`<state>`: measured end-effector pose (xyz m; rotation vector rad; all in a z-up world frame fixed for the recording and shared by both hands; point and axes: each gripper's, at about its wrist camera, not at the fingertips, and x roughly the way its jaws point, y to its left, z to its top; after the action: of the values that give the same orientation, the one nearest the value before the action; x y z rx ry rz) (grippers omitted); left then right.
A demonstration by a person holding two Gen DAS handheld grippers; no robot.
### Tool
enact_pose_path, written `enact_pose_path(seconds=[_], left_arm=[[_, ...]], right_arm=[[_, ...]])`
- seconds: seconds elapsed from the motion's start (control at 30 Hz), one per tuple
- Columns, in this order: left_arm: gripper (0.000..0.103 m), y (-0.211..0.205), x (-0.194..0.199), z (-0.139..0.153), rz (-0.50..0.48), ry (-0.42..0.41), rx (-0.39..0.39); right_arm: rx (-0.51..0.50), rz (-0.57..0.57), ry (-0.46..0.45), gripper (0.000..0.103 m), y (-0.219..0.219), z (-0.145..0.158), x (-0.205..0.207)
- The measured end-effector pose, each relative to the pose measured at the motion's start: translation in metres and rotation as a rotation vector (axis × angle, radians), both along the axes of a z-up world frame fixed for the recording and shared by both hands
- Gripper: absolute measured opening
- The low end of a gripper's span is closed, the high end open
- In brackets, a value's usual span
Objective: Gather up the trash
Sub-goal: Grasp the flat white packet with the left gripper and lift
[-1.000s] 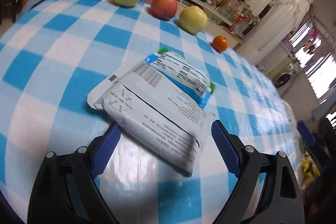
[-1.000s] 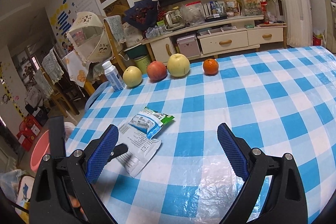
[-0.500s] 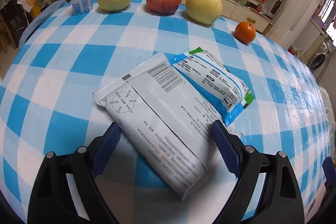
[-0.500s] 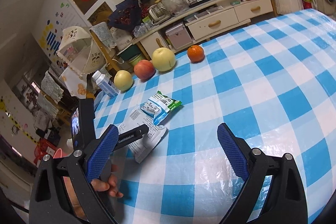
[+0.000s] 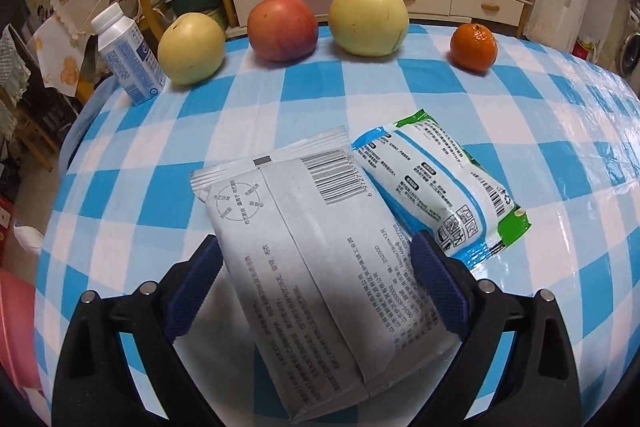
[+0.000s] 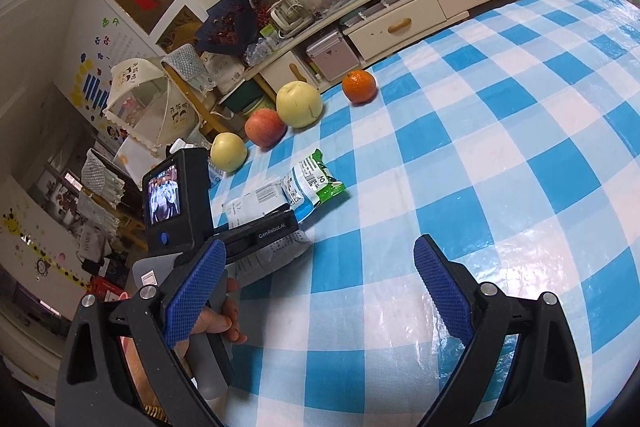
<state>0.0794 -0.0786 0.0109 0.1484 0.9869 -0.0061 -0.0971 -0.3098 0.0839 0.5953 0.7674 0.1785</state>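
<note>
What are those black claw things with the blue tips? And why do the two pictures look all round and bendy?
Those claws are grabbers that a person holds, one in each hand. Each has a small camera looking out between its two fingers, and its wide lens bends the picture. One picture comes from the left gripper, the other from the right gripper. In the right one you can see the person's left hand holding the other grabber.

On the blue checked tablecloth lie two wrappers: a big grey wrapper and a blue-and-green wrapper touching it. Behind them stand a small milk bottle, two yellow pears, a red apple and a mandarin.

The left gripper is open, its fingers either side of the grey wrapper, not squeezing yet. The right gripper is open and holds nothing.
</note>
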Motion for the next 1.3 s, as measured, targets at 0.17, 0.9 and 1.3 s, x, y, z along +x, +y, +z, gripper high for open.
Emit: enact_pose_path(seconds=[0.17, 0.9, 1.3], left_arm=[[0.098, 0.012, -0.01, -0.001, -0.043, -0.014, 0.001], [0.095, 0.033, -0.018, -0.008, -0.104, 0.007, -0.041], [0.079, 0.048, -0.03, -0.007, -0.127, 0.004, -0.108]], right_arm=[[0.018, -0.01, 0.019, 0.094, -0.004, -0.003, 0.002], [-0.079, 0.055, 0.08, 0.094, 0.023, -0.02, 0.041], [-0.166, 0.125, 0.075, 0.094, 0.057, -0.036, 0.081]])
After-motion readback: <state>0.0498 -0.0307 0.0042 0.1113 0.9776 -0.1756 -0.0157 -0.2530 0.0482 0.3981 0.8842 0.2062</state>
